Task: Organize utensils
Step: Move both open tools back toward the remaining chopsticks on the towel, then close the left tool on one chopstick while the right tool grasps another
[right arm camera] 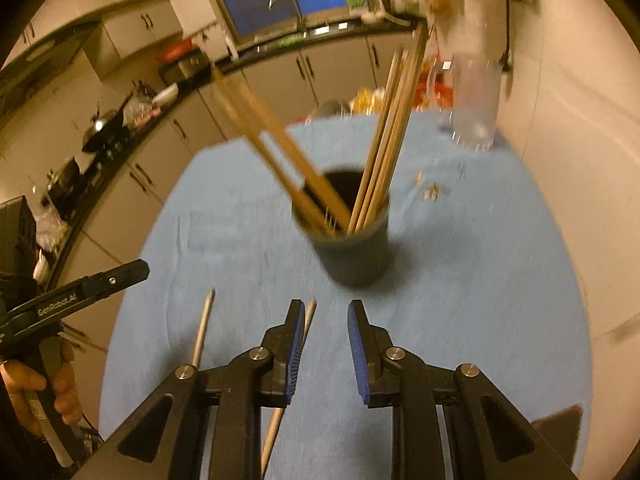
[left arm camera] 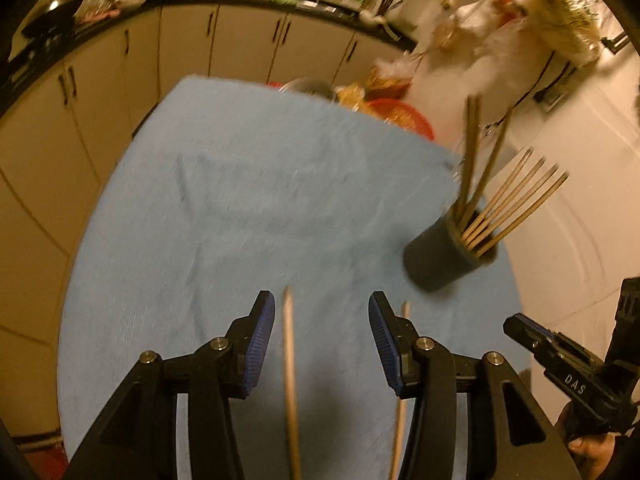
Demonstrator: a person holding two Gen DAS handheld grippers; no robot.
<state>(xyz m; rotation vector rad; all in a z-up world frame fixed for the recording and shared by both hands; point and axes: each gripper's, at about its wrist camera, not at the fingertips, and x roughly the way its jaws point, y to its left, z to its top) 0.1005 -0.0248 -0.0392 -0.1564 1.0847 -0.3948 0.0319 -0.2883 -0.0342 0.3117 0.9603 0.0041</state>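
Centrally, a dark cylindrical holder (right arm camera: 352, 240) stands upright on the blue cloth (left arm camera: 260, 200) that covers the tabletop, and it carries two groups of wooden chopsticks (right arm camera: 390, 136): one bundle leaning toward the wall side, another pair leaning toward the kitchen cabinets (left arm camera: 180, 40). Two loose chopsticks lie flat on the cloth nearer the viewer. One loose chopstick (left arm camera: 291, 380) lies between the spread fingers of the left gripper (left arm camera: 322, 340), untouched by either pad; the second chopstick (left arm camera: 400, 420) lies just beside that gripper's right finger and passes partly beneath it. The right gripper (right arm camera: 324, 348) hovers short of the holder with its fingers apart and nothing between them; the second chopstick runs under its left finger. A clear glass mug (right arm camera: 476, 100) stands at the far edge of the tabletop, with small scraps (right arm camera: 432, 190) on the cloth near it. Both views are motion-blurred.
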